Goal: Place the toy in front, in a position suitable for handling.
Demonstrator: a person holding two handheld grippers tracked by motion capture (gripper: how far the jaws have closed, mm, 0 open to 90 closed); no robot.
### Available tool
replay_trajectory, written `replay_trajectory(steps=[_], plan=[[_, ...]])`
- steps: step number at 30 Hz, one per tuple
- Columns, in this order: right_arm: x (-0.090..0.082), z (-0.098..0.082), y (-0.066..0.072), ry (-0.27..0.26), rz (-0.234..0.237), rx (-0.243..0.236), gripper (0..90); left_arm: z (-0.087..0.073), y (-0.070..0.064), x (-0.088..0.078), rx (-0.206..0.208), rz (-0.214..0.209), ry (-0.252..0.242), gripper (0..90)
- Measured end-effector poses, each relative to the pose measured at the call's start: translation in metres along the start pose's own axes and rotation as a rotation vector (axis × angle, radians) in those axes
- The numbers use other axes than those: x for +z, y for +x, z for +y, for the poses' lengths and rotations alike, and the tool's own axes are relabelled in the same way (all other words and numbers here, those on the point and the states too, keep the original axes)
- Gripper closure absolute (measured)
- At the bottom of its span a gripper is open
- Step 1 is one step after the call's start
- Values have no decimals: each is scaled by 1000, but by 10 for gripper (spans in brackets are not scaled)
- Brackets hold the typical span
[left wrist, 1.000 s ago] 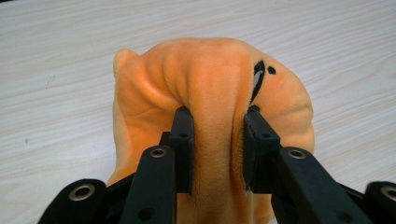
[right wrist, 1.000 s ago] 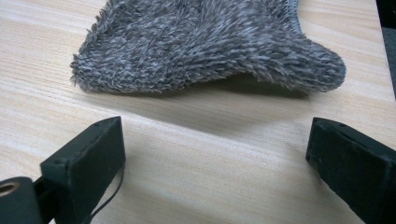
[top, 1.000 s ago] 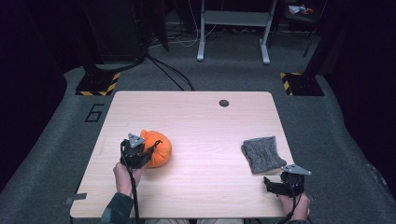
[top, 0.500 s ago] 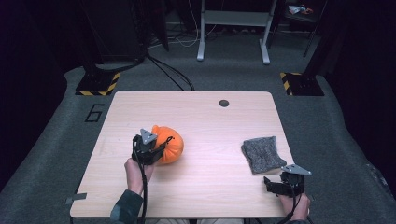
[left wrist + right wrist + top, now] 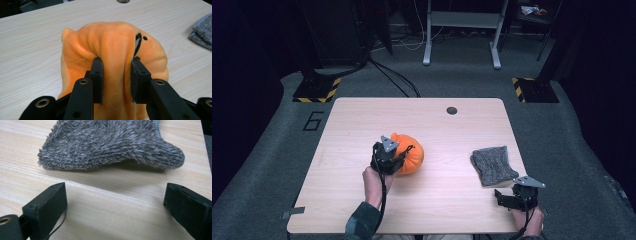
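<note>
At centre frame an orange plush toy with small black markings sits on a pale wood-grain table, a speckled grey fuzzy cloth at lower right, and yellow-and-black striped floor markers at upper left.

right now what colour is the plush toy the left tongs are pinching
Orange, with small black markings on the plush toy; it shows best in the left gripper view.

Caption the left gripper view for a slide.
Left tongs pinch a fold of the orange plush above the table.
</note>
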State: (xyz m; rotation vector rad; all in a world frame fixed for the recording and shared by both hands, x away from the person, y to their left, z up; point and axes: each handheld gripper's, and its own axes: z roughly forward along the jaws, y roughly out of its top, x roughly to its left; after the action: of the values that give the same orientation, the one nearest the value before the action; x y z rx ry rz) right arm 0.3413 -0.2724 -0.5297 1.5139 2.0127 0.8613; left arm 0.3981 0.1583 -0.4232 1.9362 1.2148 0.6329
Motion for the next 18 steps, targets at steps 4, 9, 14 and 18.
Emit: replay_trajectory(steps=[4,9,14,18], plan=[[0,0,0,0,0,0,43,4,-9,4,3,-10,0,680],[0,0,0,-1,-1,2,43,8,-24,13,8,-32,9,676],[0,0,0,-2,-2,2,44,10,-36,20,-2,-42,17,676],[0,0,0,-2,-2,2,46,11,-43,23,-22,-40,21,676]])
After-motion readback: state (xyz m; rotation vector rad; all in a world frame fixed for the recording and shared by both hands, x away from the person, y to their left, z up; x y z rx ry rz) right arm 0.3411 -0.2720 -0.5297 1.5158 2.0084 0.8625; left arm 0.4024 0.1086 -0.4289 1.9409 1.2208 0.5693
